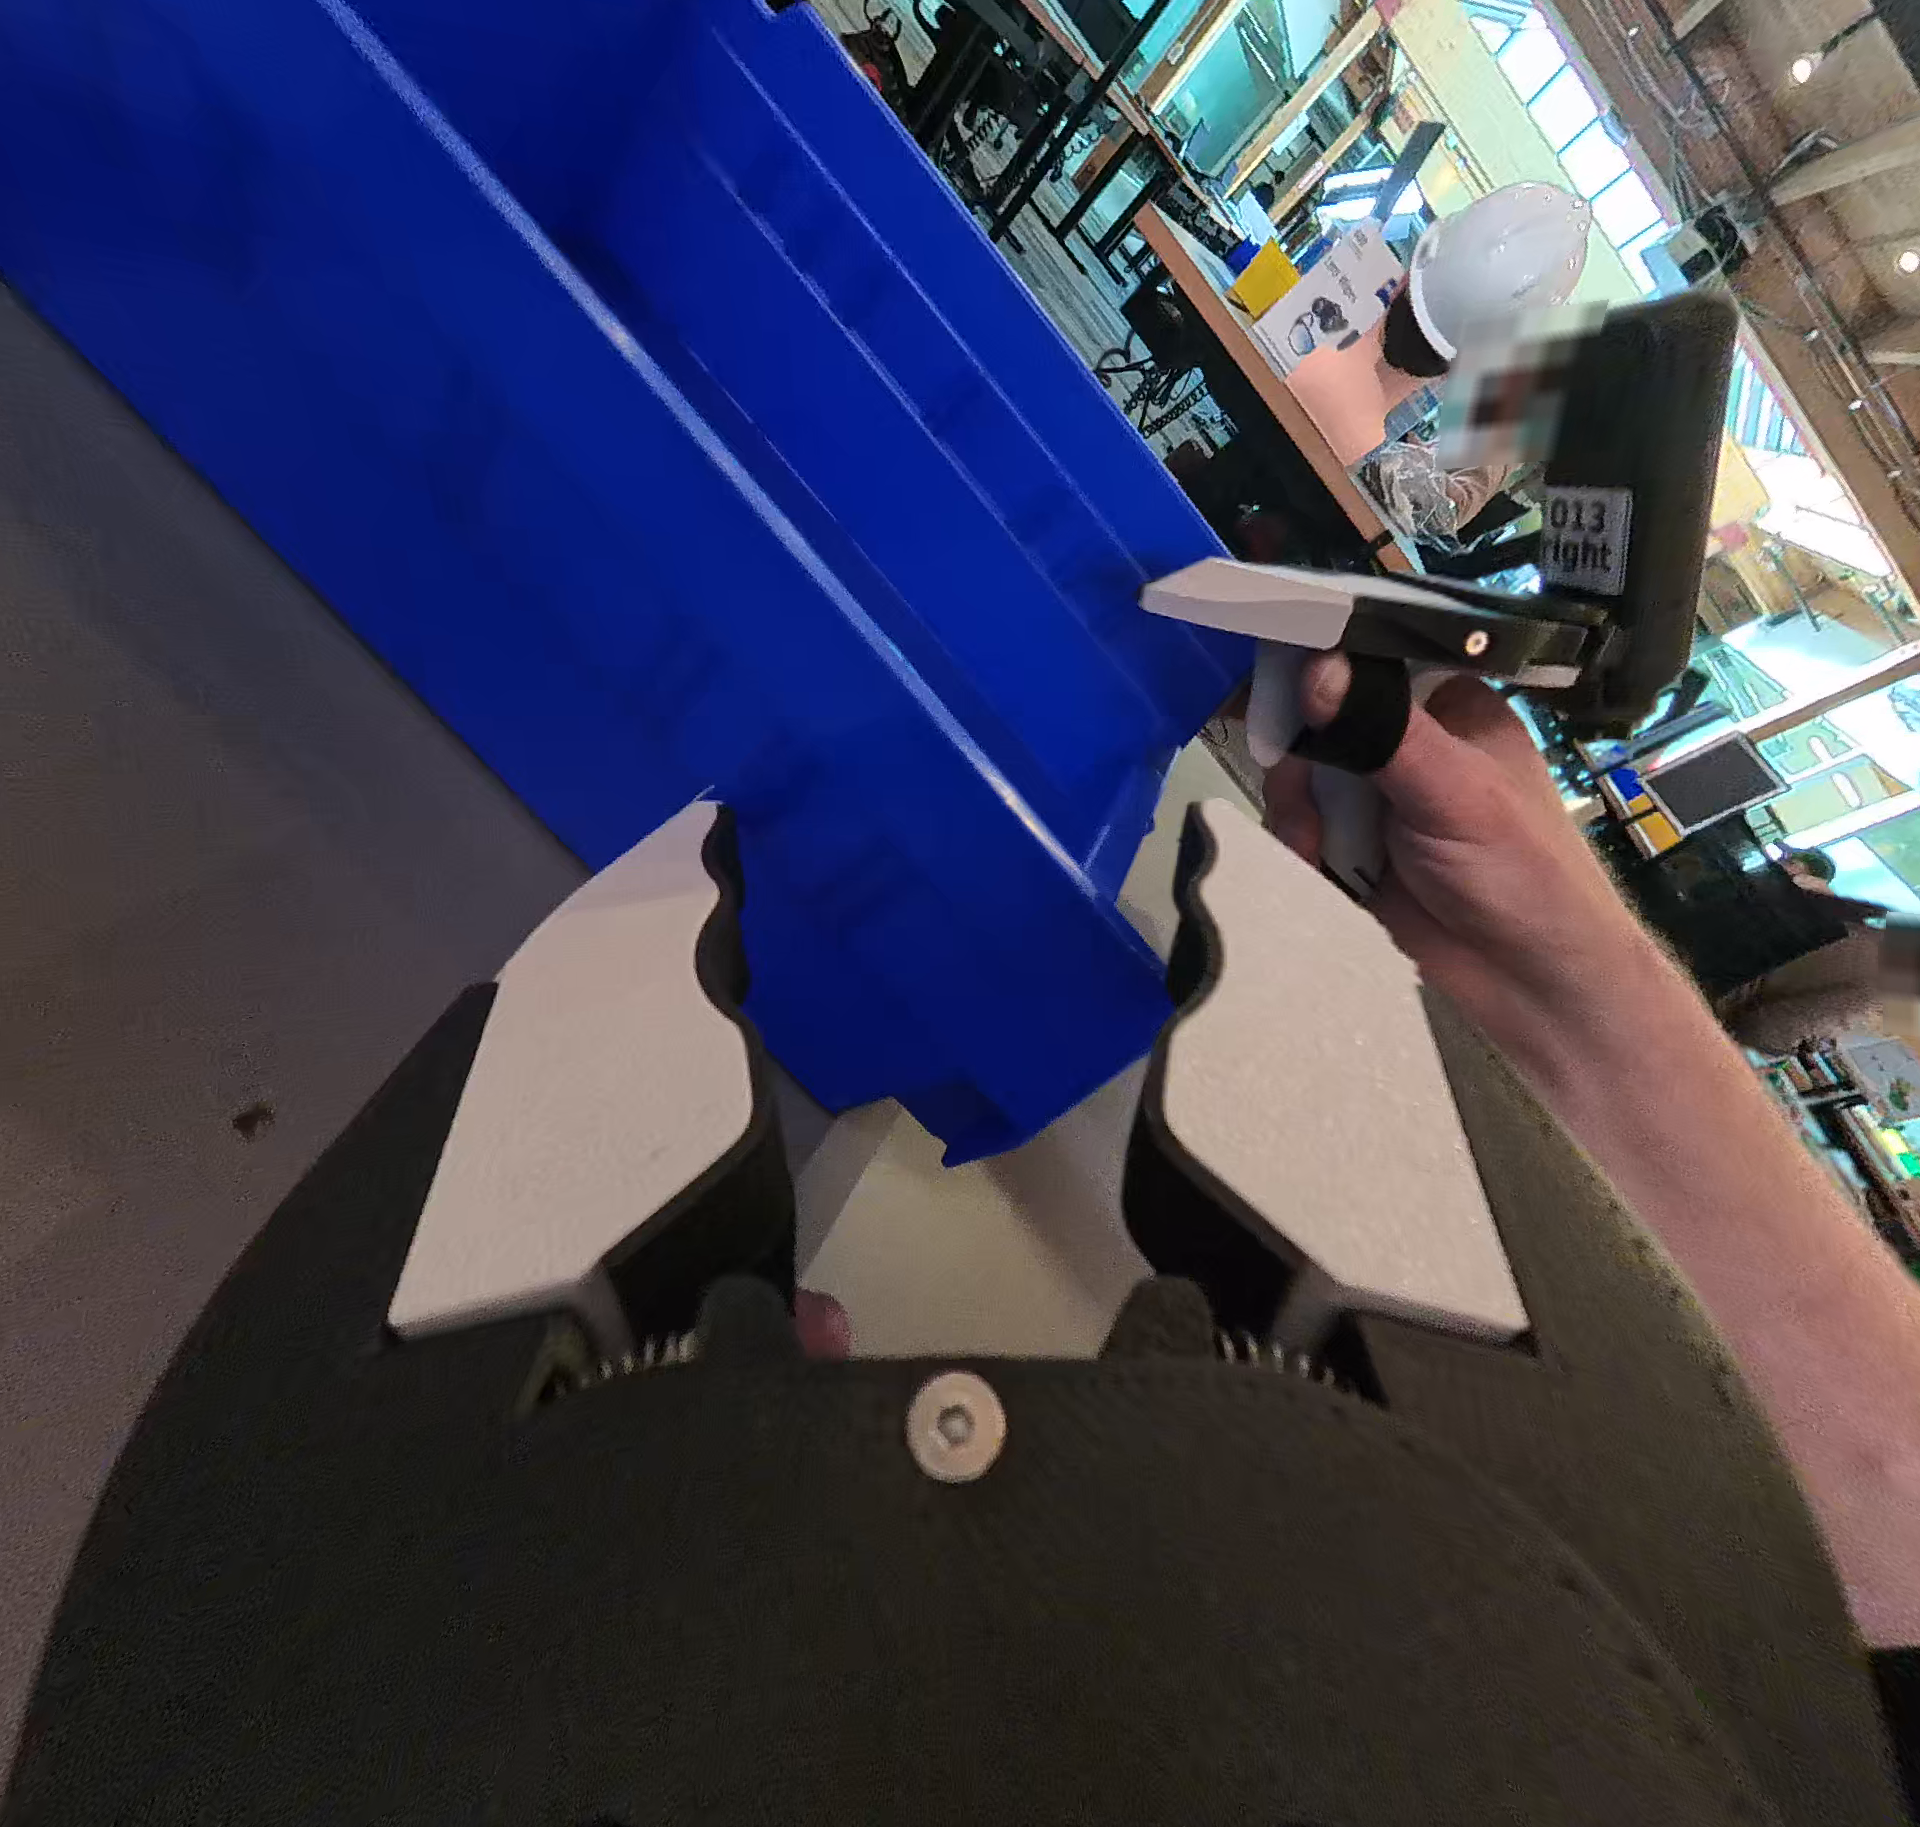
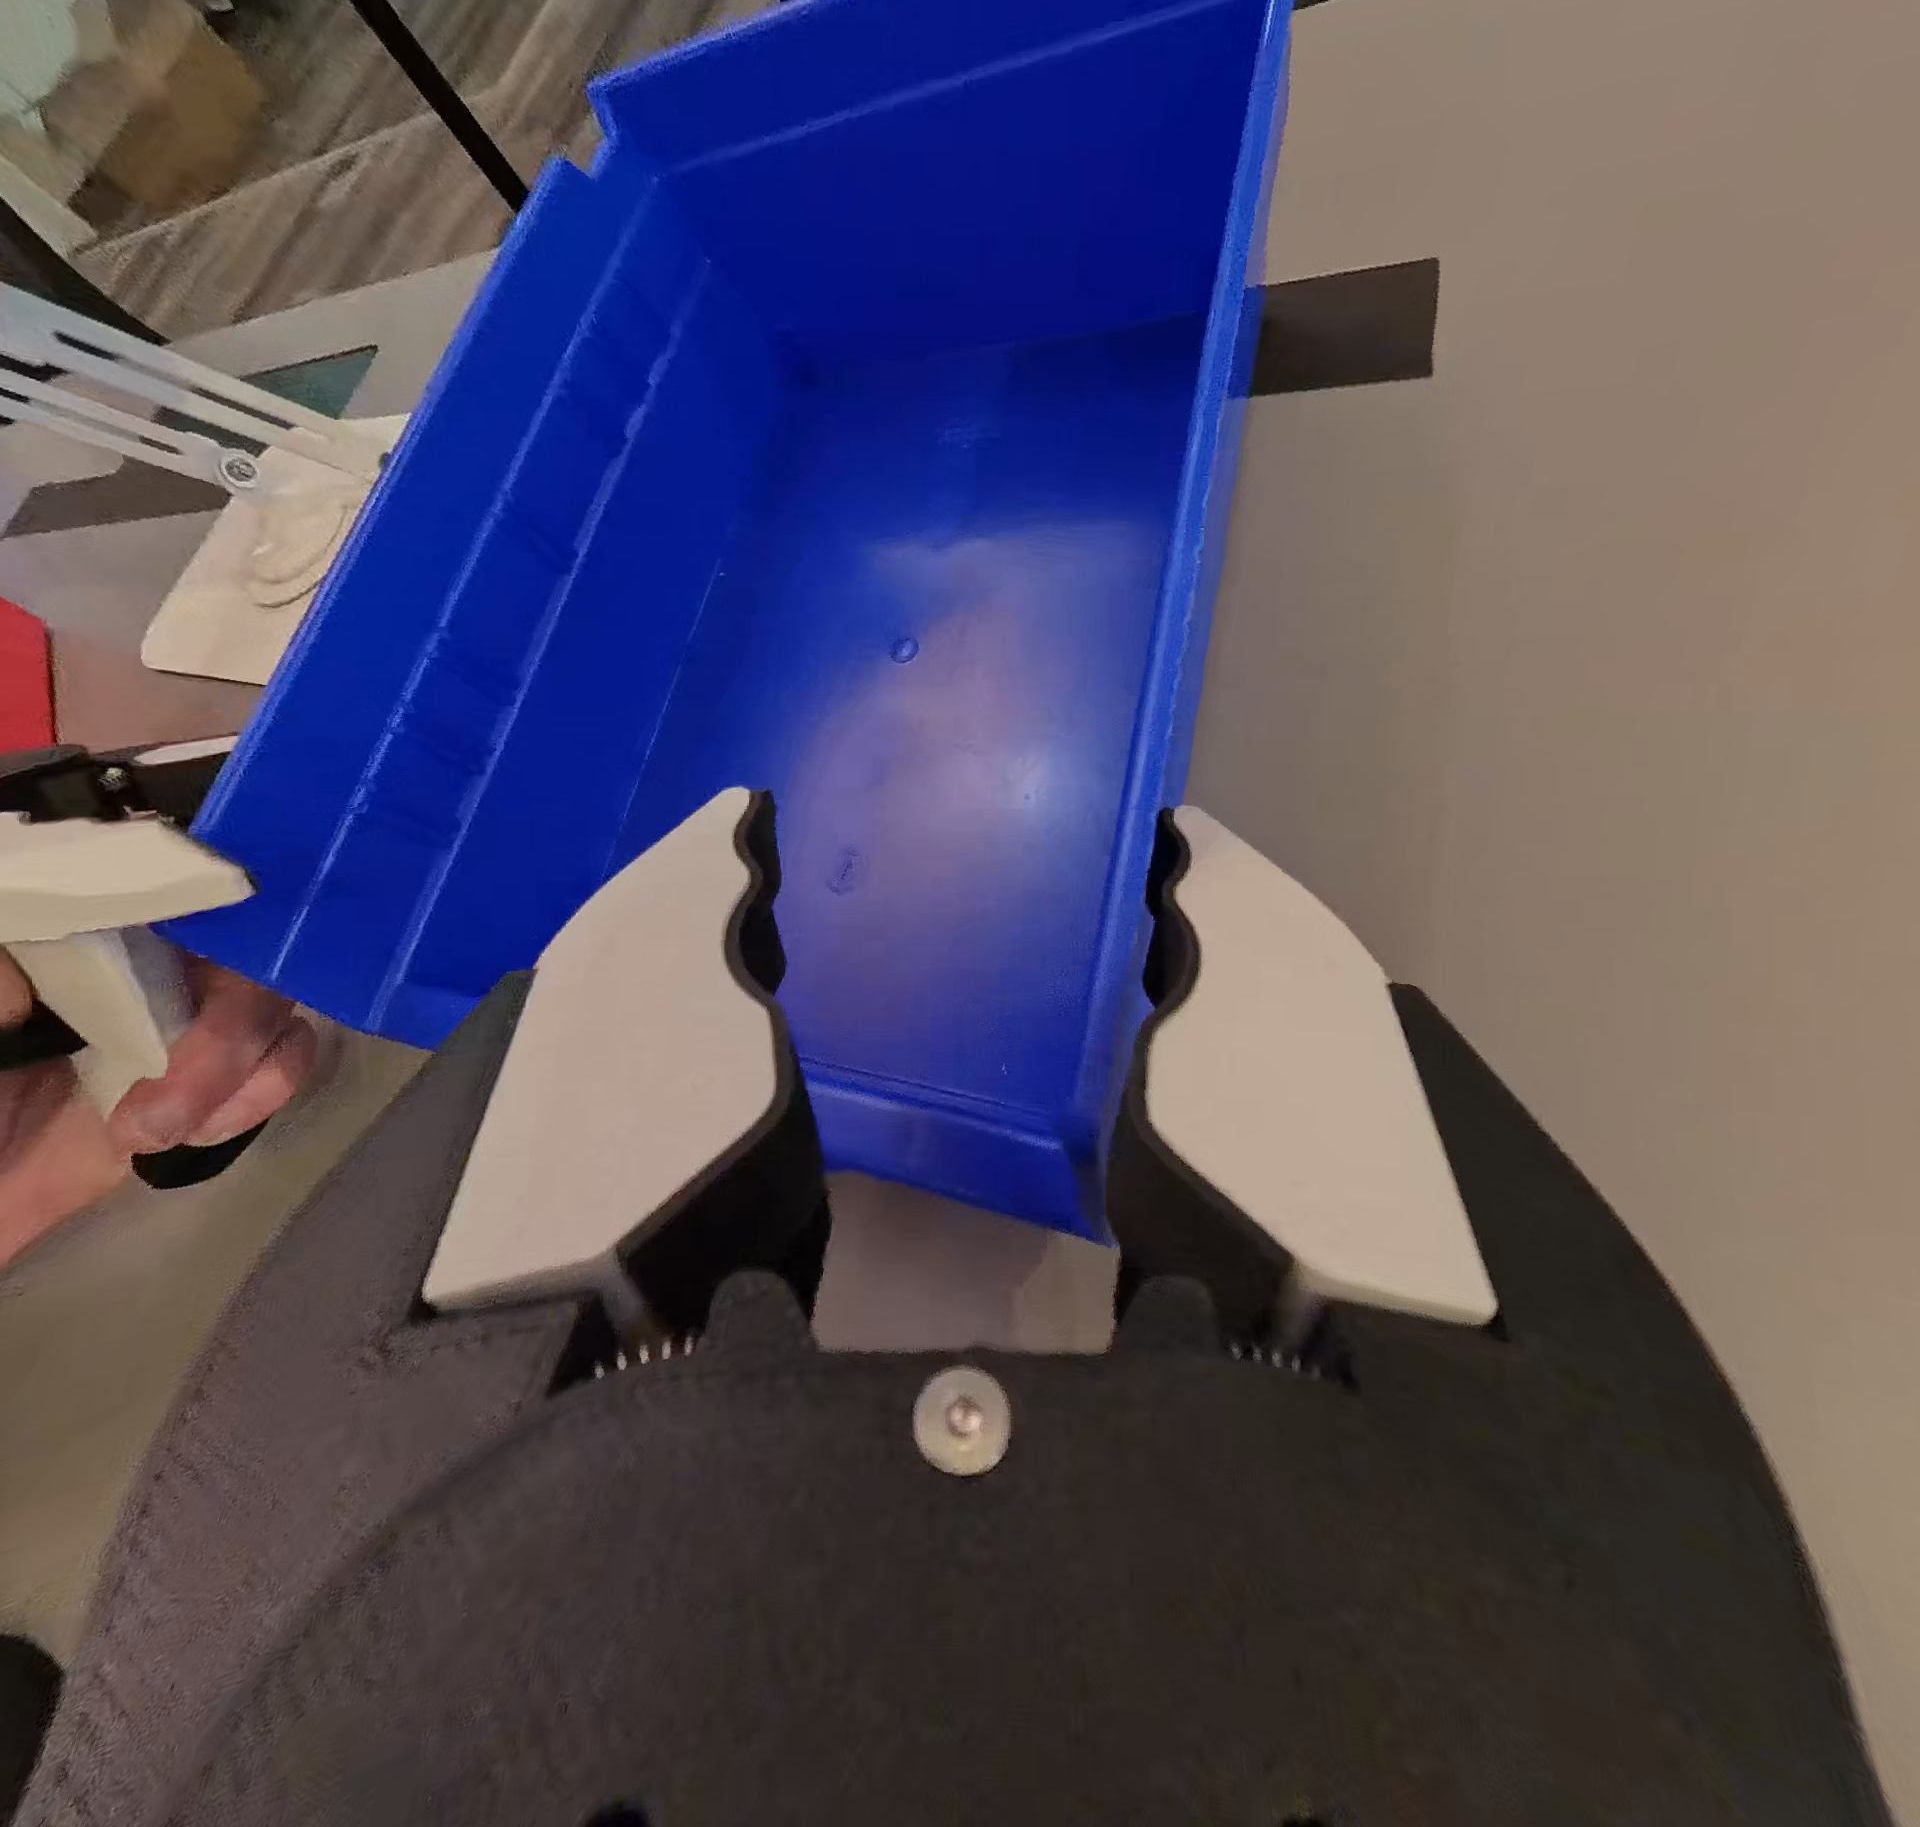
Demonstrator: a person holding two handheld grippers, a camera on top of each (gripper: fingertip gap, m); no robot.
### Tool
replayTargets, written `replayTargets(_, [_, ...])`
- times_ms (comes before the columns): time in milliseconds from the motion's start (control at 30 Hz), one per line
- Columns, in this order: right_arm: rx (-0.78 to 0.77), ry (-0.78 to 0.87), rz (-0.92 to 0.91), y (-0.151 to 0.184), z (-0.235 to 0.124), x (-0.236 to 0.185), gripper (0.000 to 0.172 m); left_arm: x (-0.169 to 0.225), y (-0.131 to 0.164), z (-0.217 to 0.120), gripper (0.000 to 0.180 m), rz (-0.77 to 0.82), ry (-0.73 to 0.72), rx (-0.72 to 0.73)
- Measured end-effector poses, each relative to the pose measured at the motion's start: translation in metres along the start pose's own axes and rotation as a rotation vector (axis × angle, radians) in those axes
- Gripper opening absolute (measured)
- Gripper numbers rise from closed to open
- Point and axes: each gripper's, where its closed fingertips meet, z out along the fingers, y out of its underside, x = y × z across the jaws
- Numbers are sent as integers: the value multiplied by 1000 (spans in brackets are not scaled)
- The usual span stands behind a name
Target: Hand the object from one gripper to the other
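we see the blue bin tilted up off the grey tabletop. right gripper fingers wide apart w/ bin's near end between them; can't tell if they press. left gripper fingers wide, right pad clear of bin.

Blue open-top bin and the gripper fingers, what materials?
Blue open-top bin: looks like rigid moulded plastic, semi-gloss; soft glare on its floor, moulded ribs and round marks. Right gripper fingers: matte white hard shells, probably printed plastic, lined with wavy black pads, likely rubber.
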Motion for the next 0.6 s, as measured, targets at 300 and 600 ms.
replayTargets(300, [158,174,-169,-27,-56,-28,82,16,13,-122,92,223,-83,-68])
replayTargets(600, [147,28,-451,29,-63,-182,75,-65,58,-329,93,608,-734,-370])
